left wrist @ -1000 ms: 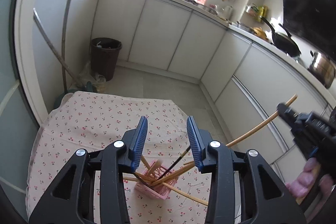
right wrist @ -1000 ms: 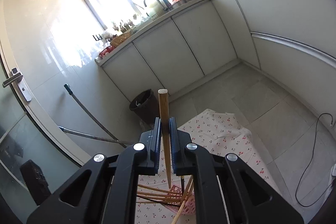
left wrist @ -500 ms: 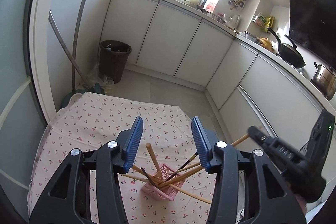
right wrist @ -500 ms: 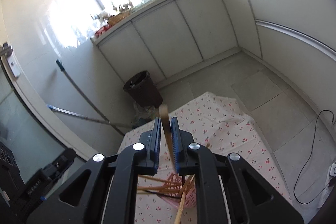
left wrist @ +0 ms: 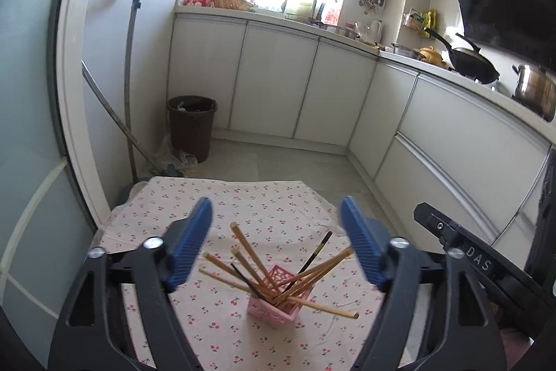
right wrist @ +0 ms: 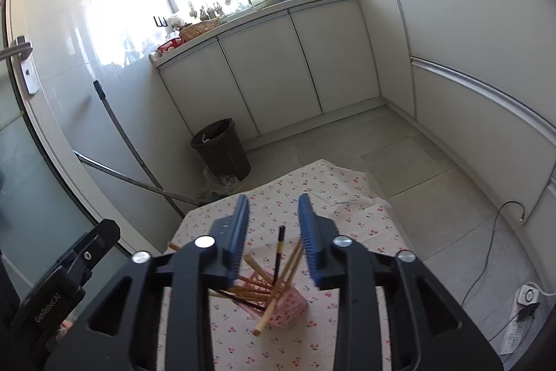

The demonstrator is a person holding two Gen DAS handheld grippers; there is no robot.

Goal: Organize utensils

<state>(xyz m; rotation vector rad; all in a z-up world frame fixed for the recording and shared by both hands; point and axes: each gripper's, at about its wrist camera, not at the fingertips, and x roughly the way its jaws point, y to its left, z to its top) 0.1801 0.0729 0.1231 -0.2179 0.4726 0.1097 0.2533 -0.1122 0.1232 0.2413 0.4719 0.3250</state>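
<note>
A table draped in a cherry-print cloth (left wrist: pixel 264 204) carries a pink lattice holder (left wrist: pixel 274 308) near its middle, wooden and dark chopsticks (left wrist: pixel 250 252) fanned out inside; a few lean past the rim

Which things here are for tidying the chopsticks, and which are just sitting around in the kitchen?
For the job:
pink holder
chopsticks standing in it
left gripper, open
right gripper, open

Just lying about:
bin
mop handle
wok
steel pot
cherry cloth under the holder
</note>
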